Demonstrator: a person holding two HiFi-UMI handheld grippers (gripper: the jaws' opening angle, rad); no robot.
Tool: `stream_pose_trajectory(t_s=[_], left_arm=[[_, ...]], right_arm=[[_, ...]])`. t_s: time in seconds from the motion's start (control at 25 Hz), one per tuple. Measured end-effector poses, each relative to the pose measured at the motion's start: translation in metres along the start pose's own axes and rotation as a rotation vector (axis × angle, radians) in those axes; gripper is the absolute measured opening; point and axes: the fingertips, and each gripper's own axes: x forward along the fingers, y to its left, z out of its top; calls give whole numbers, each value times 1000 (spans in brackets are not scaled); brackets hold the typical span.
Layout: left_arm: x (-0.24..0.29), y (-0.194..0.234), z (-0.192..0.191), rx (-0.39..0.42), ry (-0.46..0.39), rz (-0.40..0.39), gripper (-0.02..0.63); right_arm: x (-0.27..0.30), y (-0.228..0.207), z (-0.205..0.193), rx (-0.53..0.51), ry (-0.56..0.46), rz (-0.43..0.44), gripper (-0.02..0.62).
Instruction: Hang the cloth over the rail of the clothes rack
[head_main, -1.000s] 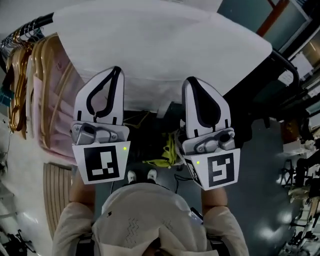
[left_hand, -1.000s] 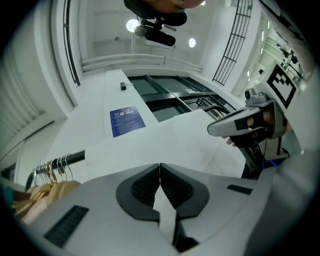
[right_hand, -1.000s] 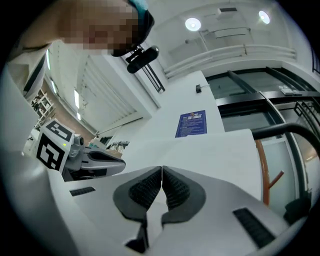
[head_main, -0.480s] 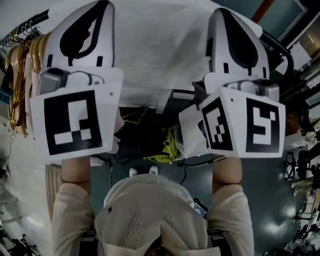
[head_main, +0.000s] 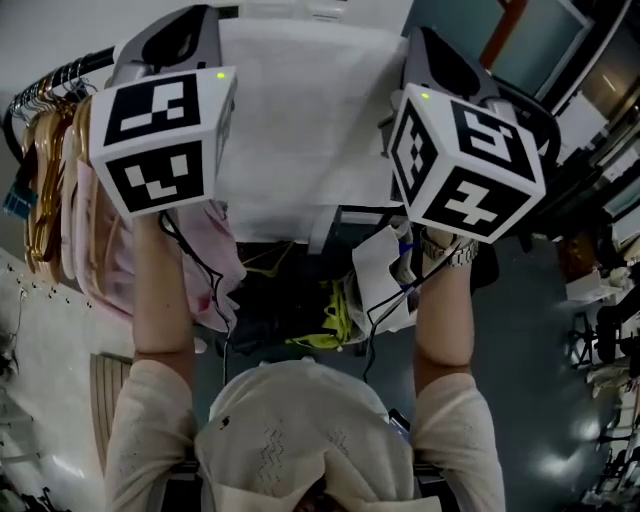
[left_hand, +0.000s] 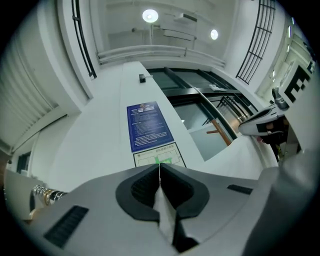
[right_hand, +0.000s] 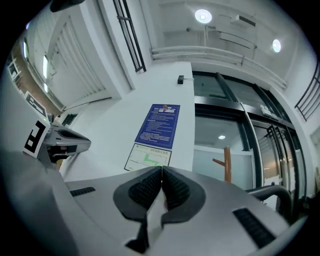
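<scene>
A white cloth (head_main: 300, 130) is stretched flat between my two raised grippers in the head view. The left gripper (left_hand: 159, 167) is shut on one edge, and a fold of cloth (left_hand: 164, 215) shows between its pads. My right gripper (right_hand: 162, 170) is shut on the other edge, where a strip of cloth (right_hand: 150, 220) hangs from the pads. Both grippers point up toward the ceiling. Their marker cubes (head_main: 160, 135) (head_main: 465, 165) face the head camera and hide the jaws there. The black rail of the clothes rack (head_main: 65, 72) runs at the upper left, below the cloth.
Several wooden hangers with pink garments (head_main: 60, 190) hang on the rail at left. A black curved tube (head_main: 545, 115) shows at right. Cables and yellow items (head_main: 335, 300) lie on the floor below. A blue wall notice (left_hand: 149, 125) faces both grippers.
Both grippers have risen and tipped upward, so their marker cubes now face the head camera. The cloth has gone up with them and stays stretched between them.
</scene>
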Motion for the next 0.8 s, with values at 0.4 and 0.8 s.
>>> stream_pose_trajectory(t_s=[0.4, 0.8], left_arm=[[-4, 14, -3, -50, 0, -9, 14], [-98, -97, -32, -73, -327, -397, 14]], right_arm=[[-15, -47, -3, 87, -5, -94, 18], [-92, 103, -82, 153, -229, 520, 18]])
